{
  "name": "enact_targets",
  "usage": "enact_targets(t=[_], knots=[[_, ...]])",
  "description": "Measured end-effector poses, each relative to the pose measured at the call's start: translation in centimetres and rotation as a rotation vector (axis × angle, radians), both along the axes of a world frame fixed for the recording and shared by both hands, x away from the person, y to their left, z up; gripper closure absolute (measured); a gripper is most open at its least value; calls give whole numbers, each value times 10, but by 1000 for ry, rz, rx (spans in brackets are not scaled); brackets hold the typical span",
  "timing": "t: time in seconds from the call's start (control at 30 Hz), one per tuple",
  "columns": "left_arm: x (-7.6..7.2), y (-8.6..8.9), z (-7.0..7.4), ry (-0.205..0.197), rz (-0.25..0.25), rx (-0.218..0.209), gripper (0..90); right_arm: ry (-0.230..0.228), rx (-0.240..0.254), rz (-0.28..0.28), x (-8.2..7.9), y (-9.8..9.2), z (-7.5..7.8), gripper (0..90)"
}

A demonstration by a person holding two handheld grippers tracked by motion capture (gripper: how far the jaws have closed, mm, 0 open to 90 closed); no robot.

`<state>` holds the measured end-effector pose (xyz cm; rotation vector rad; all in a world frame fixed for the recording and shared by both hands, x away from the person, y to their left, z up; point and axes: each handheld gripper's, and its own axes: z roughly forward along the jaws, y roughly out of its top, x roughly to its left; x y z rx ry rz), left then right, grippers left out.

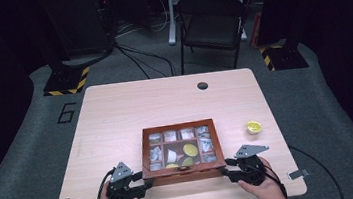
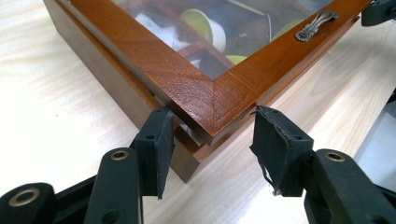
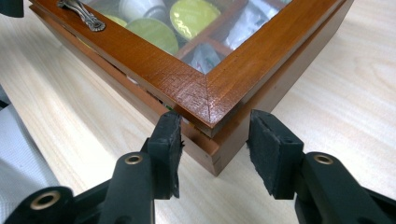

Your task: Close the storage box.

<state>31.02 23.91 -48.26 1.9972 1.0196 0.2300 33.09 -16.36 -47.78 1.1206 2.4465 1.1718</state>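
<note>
Two tongs, one box, and both are parked at its near corners. The wooden box (image 1: 181, 151) sits on the tabletop (image 1: 116, 116) toward the near edge, lid down, glass top showing the compartments inside. Through the glass there are yellow-green discs (image 1: 190, 149) and pale wrapped packets (image 1: 156, 153), with a white cup (image 1: 172, 156) among them.

The left tongs (image 1: 141, 186) are at the box's 7 o'clock corner. In the left gripper view the corner (image 2: 212, 109) pokes in between the jaws: the left-hand pad (image 2: 163, 149) sits right against the side of the box under the lid's lip, while the other pad (image 2: 271, 144) stands just clear of the front face. Not clamped, then: parted around the corner, with a gap showing on one side.

The right tongs (image 1: 229, 173) are at the 5 o'clock corner, and it's the same story. In the right gripper view the corner (image 3: 205, 105) sits between the jaws, one pad (image 3: 169, 149) close against the front wall below the lid, the other pad (image 3: 268, 149) just off the side wall. Released, straddling the corner without squeezing it.

A metal handle (image 2: 316, 25) sits on the lid's front rail, between the two tongs.

Off at 3 o'clock from the box, well apart, a small yellow cup (image 1: 254, 127) stands alone. At 12 o'clock there's a round hole (image 1: 202, 85) in the tabletop, with a folding chair (image 1: 211, 22) on the floor beyond it.
</note>
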Motion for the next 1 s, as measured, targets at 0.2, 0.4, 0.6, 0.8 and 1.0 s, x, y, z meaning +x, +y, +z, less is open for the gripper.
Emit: enact_targets(t=[0.2, 0.4, 0.6, 0.8, 1.0], knots=[[0, 0, -2, 41, 11, 11, 481, 14, -33, -4, -1, 2, -2, 519], [-4, 7, 0, 34, 40, 7, 470, 2, 0, -28, -9, -7, 2, 488], [-1, 12, 1, 30, 65, -33, 459, -5, 22, -45, -7, -12, 4, 478], [4, 19, 1, 23, 69, -57, 409, -31, 19, -50, -8, -13, 6, 428], [3, 12, 1, 28, 28, -58, 411, -28, 9, -40, -8, -12, 1, 396]])
